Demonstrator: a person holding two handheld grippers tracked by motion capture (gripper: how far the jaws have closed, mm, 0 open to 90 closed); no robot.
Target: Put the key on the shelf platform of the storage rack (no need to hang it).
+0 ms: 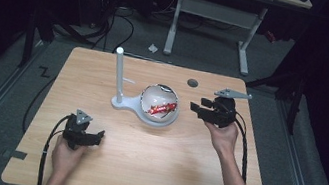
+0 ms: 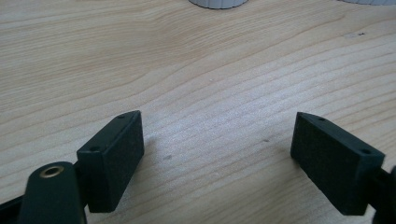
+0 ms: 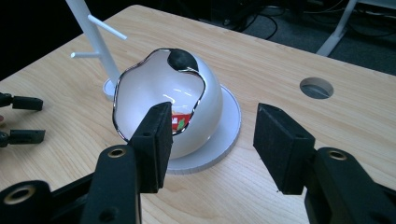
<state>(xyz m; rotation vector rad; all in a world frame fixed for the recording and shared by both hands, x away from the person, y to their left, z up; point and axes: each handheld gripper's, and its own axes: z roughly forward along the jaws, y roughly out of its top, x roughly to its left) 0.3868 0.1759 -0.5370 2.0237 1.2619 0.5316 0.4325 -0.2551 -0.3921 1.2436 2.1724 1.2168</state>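
Pale wood grain runs under me: the table (image 1: 139, 169) is a light wooden top, and both my grippers are over it. My left gripper (image 1: 85, 136) is low near the front left part of the table, held in my left hand (image 1: 65, 156), its cable (image 1: 45, 154) trailing back toward the table's near edge. In the left gripper view my two black fingers (image 2: 112, 161) stand wide apart with bare wood between them, holding nothing.

My right gripper (image 1: 205, 109) is held up in my right hand (image 1: 222, 135) at the right side of the table, its grey three-cornered plate (image 1: 231, 93) on top, and it points left at the white bowl (image 1: 159, 104). In the right gripper view its fingers (image 3: 154, 144) are spread open and empty, near the bowl but apart from it.

That bowl sits tilted on a round white base (image 3: 224, 135), its wavy, shiny rim (image 3: 116, 93) facing my left side. Inside it lies a red wrapped packet (image 1: 162, 108) with some white and green print; I cannot read it. Just beside the bowl, on the same white base, a white post (image 1: 119, 75) rises upright with short pegs (image 3: 106, 27) sticking out. A round hole (image 1: 192, 83) is set in the tabletop behind the right gripper.
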